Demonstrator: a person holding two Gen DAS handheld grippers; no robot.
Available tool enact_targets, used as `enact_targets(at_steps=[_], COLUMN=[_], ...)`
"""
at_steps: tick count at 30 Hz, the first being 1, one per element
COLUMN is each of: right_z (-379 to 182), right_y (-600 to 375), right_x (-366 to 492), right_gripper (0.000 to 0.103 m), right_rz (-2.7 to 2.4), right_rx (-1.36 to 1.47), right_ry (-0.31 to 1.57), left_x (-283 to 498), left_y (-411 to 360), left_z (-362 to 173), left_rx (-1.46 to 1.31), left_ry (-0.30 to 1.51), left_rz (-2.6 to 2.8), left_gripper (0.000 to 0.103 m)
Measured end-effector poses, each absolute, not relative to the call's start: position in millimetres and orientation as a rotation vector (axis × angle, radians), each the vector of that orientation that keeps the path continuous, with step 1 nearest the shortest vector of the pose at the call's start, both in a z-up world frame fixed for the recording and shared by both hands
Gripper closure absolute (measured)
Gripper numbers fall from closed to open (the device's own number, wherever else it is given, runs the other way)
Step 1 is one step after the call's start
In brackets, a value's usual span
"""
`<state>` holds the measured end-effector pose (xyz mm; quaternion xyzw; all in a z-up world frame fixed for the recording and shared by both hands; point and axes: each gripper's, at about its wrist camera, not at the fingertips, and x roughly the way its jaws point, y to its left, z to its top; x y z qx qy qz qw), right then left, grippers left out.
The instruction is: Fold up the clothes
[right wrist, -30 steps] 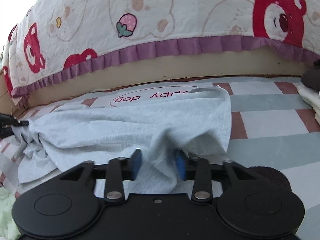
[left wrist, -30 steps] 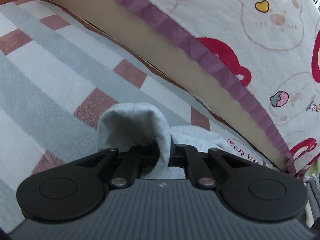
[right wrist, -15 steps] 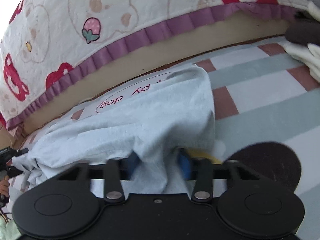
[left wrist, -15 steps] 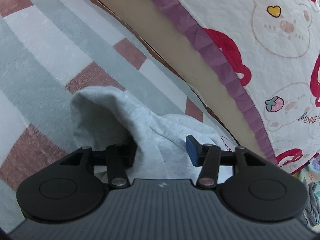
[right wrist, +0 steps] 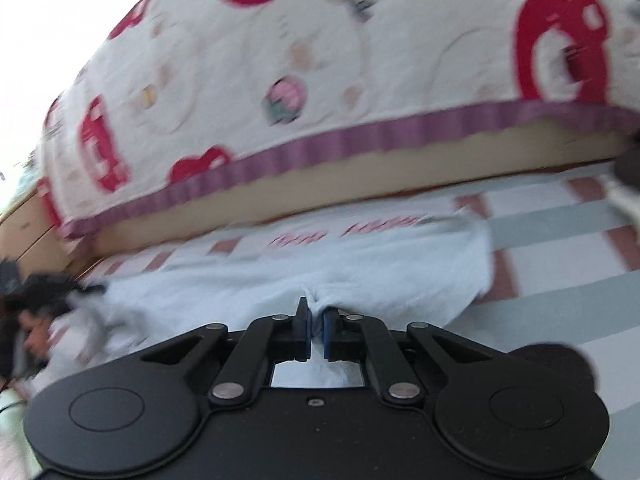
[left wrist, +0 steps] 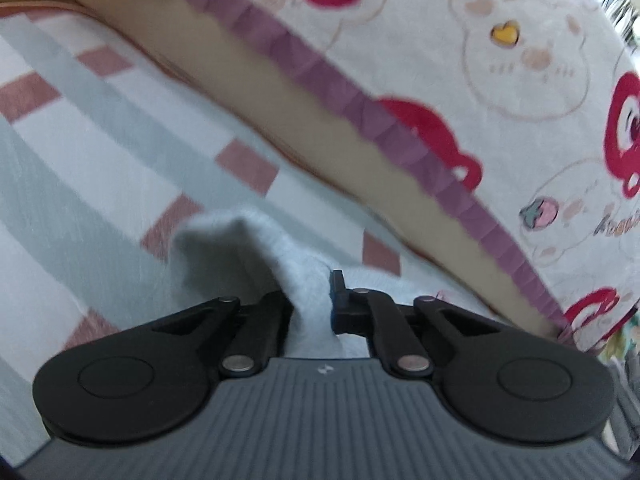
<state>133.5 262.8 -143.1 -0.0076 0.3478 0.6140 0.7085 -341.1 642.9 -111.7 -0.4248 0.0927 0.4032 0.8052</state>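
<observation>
A pale grey-blue garment (right wrist: 380, 268) with pink lettering (right wrist: 348, 232) lies spread on the striped rug, in front of the bed. My right gripper (right wrist: 316, 328) is at its near edge, jaws closing tight with a pinch of cloth pressed between the blue pads. In the left wrist view a raised fold of the same garment (left wrist: 280, 248) runs between the fingers of my left gripper (left wrist: 310, 304). Those jaws are closing on it, and the cloth hides the left finger. The left gripper (right wrist: 60, 286) also shows as a dark blur at the garment's far left end.
A bedspread (left wrist: 500, 60) printed with bears, with a purple frill (right wrist: 360, 140), hangs along the far side. The rug (left wrist: 80, 140) has grey, white and reddish blocks. A dark round patch (right wrist: 560, 360) lies on it near right. Other clothes (right wrist: 628, 184) sit at the right edge.
My left gripper opened and shut again on the fold. The right gripper's jaws went from open around the cloth to pinched on it. Both views are now motion-blurred and tilted upward.
</observation>
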Motion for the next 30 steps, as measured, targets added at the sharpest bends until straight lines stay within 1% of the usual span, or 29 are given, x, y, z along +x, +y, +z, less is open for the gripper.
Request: enact_targets(at_steps=[1, 2, 4, 6, 8, 9, 10, 11, 12, 13, 14, 15, 16, 18, 21, 25, 27, 30], right_z=[-147.6, -152.2, -161.9, -171.0, -178.5, -181.0, -183.2, -185.4, -184.8, -182.0, -177.2, -171.1, -164.8, -153.4, -137.8, -75.4, -34.6, 28.8], right_y=[265.1, 267.5, 271.8, 274.9, 278.4, 280.2, 282.1, 284.0, 284.0, 282.7, 279.6, 276.8, 274.1, 269.6, 262.8, 237.6, 224.4, 194.2], right_x=[132.4, 131.1, 132.7, 137.2, 141.8, 141.8, 141.5, 141.1, 140.7, 139.7, 137.0, 134.2, 131.4, 127.0, 125.5, 108.6, 96.9, 86.0], right_gripper=[0.095, 0.090, 0.089, 0.072, 0.049, 0.047, 0.047, 0.064, 0.085, 0.097, 0.098, 0.098, 0.098, 0.098, 0.098, 0.098, 0.098, 0.098], right_rz=[1.363, 1.355, 1.301, 1.243, 1.200, 1.181, 1.163, 1.145, 1.147, 1.160, 1.169, 1.177, 1.186, 1.192, 1.168, 1.145, 1.137, 1.123], right_rx=[-0.032, -0.051, -0.069, -0.053, -0.031, -0.031, -0.032, -0.034, -0.031, -0.017, 0.000, 0.010, 0.019, 0.020, 0.000, 0.035, 0.019, 0.068], right_ry=[0.796, 0.814, 0.833, 0.851, 0.867, 0.860, 0.852, 0.843, 0.827, 0.812, 0.786, 0.762, 0.737, 0.692, 0.641, 0.548, 0.470, 0.367], left_x=[-344.2, -346.7, -348.9, -347.5, -346.2, -345.7, -344.9, -343.8, -341.3, -337.2, -331.3, -327.0, -322.2, -313.3, -314.2, -331.9, -337.4, -346.6], left_y=[643.1, 644.1, 647.0, 649.6, 651.9, 652.8, 652.9, 653.0, 652.8, 653.3, 654.0, 651.7, 648.1, 640.4, 617.7, 568.9, 543.0, 509.8], left_z=[-110.3, -110.8, -116.9, -125.6, -133.8, -137.5, -140.0, -142.3, -144.1, -147.0, -151.2, -153.0, -149.1, -139.7, -93.3, -10.9, 30.5, 87.8], left_rx=[-0.918, -0.935, -0.980, -1.033, -1.087, -1.113, -1.127, -1.139, -1.144, -1.149, -1.152, -1.131, -1.072, -0.950, -0.741, -0.604, -0.525, -0.420], left_ry=[0.183, 0.175, 0.179, 0.192, 0.189, 0.187, 0.192, 0.199, 0.220, 0.256, 0.308, 0.340, 0.362, 0.399, 0.313, 0.142, 0.093, 0.026], left_rz=[0.854, 0.837, 0.805, 0.788, 0.769, 0.758, 0.750, 0.742, 0.734, 0.710, 0.679, 0.691, 0.714, 0.756, 0.800, 0.808, 0.792, 0.757], left_gripper=[0.101, 0.101, 0.100, 0.099, 0.097, 0.093, 0.081, 0.073, 0.058, 0.055, 0.056, 0.073, 0.102, 0.101, 0.101, 0.101, 0.101, 0.101])
